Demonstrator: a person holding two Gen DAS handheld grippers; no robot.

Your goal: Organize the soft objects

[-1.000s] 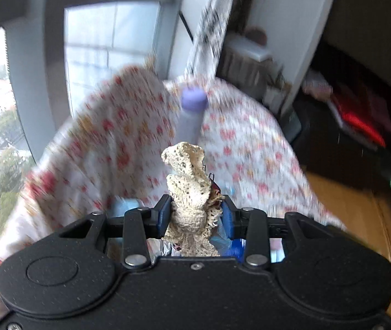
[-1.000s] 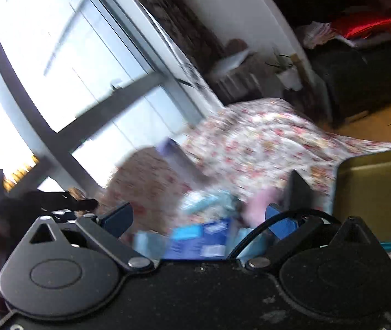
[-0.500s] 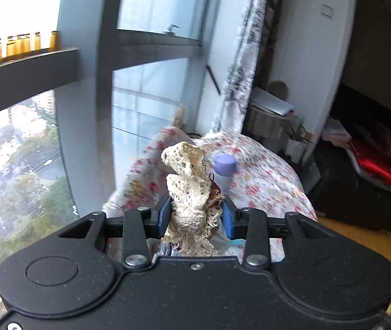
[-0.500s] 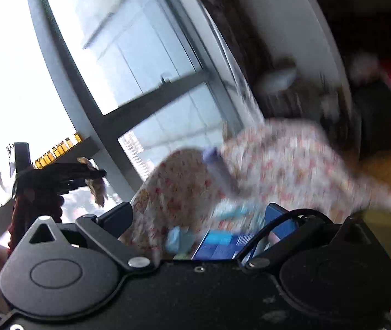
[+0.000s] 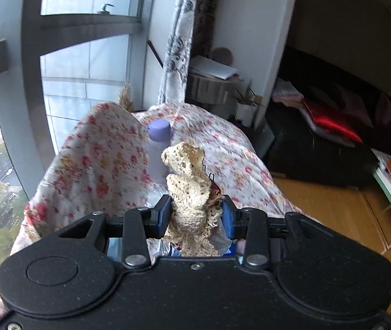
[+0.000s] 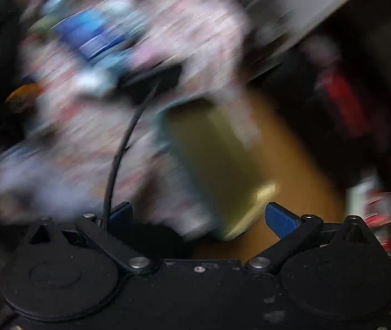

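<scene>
Left gripper (image 5: 195,217) clamped on a cream crochet piece (image 5: 188,189), blue pads pressed into its bunched middle, upper end standing free above the fingers and a frayed fringe hanging below. Compared with half a second ago, tipped back down from the window toward the floral cloth (image 5: 107,159), with the purple-capped bottle (image 5: 159,130) now directly behind the crochet piece instead of off to its right; probably a carry still under way, drop-off not yet chosen. Right gripper (image 6: 198,217) spread wide with nothing between its fingers, only a black cable (image 6: 124,143) arcing up past the left pad. Heavily smeared view there, so a fast swing downward since the last frame: window gone from sight, floral cloth, blue packets (image 6: 93,35) and an open gold-lined tin (image 6: 217,154) now ahead. Likely a move toward the tin as the place for soft things, though too blurred to be sure. For room: cloth hump rising at the left under the window frame (image 5: 30,82), bottle upright in the middle and easy to knock, cloth edge dropping to bare wooden floor (image 5: 333,209) at the right, tin rim near the right gripper's path.
</scene>
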